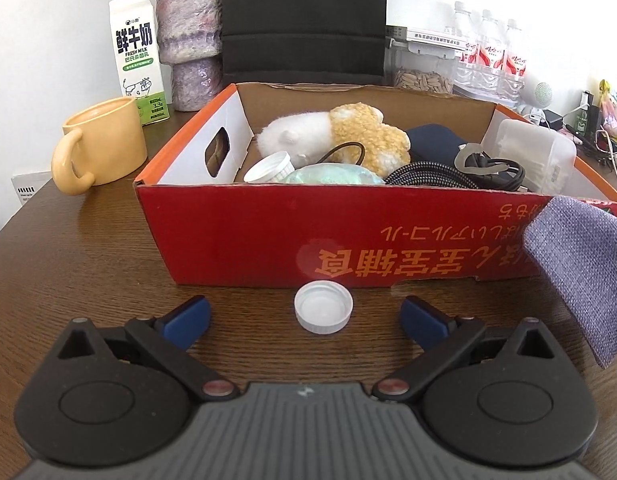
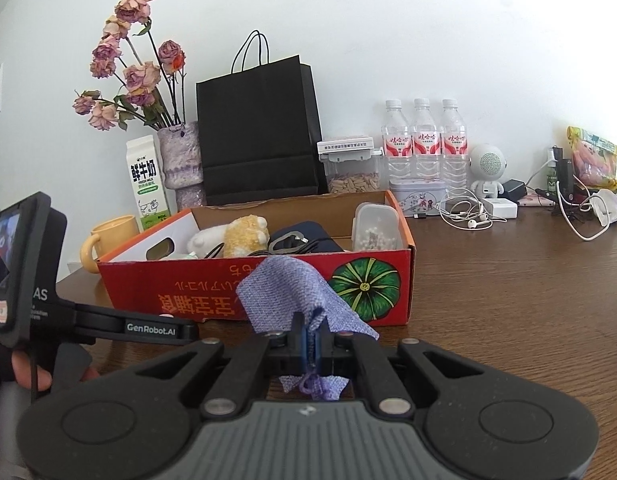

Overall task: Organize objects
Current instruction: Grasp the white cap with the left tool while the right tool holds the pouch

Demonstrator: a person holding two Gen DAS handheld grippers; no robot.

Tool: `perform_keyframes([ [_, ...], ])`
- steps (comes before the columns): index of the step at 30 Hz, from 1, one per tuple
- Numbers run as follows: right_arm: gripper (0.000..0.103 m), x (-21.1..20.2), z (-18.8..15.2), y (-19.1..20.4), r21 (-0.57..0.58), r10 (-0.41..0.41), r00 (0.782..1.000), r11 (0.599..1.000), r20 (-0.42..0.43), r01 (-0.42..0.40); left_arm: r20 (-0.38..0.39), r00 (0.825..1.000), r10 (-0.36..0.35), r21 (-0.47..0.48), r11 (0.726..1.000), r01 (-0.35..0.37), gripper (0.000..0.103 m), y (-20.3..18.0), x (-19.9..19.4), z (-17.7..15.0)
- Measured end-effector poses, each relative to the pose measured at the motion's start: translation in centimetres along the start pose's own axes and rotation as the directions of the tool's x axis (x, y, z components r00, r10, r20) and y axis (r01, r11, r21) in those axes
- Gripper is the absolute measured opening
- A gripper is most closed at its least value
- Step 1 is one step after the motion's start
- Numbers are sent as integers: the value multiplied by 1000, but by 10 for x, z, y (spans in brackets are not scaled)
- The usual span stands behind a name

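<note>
Right tongs (image 2: 310, 330) partly hidden by purple cloth (image 2: 284, 292)

Red box (image 1: 268, 236), white cap (image 1: 323, 307), purple woven cloth (image 2: 292, 292).

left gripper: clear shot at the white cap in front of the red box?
Probably yes. The left gripper is open, the white cap lies on bare table between its fingers, with the red box beyond it and nothing in between.

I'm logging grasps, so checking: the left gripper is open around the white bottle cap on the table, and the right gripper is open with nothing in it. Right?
Not quite. The right gripper is shut on the purple cloth, as the right wrist view shows. The rest holds: the left gripper is open around the white bottle cap on the table.
</note>
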State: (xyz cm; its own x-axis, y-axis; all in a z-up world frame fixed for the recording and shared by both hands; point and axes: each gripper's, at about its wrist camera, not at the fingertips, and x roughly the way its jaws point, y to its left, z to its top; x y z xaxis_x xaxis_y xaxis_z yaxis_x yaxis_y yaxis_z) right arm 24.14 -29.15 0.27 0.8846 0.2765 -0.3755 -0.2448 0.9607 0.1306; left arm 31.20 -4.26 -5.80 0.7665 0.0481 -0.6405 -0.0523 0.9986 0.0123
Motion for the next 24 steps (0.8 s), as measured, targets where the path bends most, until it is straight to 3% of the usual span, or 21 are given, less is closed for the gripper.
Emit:
perform_keyframes([
  [1,3,0,0,0,3,-1,1000,1000,1,1,2,1000,-2,-1,1000,2,102,0,0,0],
  [2,3,1,1,-1,6,-2,1000,1000,-1,2,13,1000,-4,-2,1000,4,89,0,-2,-1],
  [3,3,1,1,-1,9,-2,1000,1000,-1,2,35,999,-4,2,1000,4,60,0,-6,-1],
  [5,3,2,1,-2,11,1,1000,1000,1,-1,59,998,-28,7,1000,28,29,-1,-11,-2],
  [7,3,2,1,-1,12,3,1000,1000,2,-3,60,996,-61,12,998,60,29,-1,-14,-4],
  [15,3,1,1,-1,11,7,1000,1000,5,-7,93,994,-56,4,998,55,29,-2,-42,-13],
  [24,3,-12,1,8,-26,17,998,1000,65,-15,125,990,-65,0,998,65,29,9,-82,-17],
])
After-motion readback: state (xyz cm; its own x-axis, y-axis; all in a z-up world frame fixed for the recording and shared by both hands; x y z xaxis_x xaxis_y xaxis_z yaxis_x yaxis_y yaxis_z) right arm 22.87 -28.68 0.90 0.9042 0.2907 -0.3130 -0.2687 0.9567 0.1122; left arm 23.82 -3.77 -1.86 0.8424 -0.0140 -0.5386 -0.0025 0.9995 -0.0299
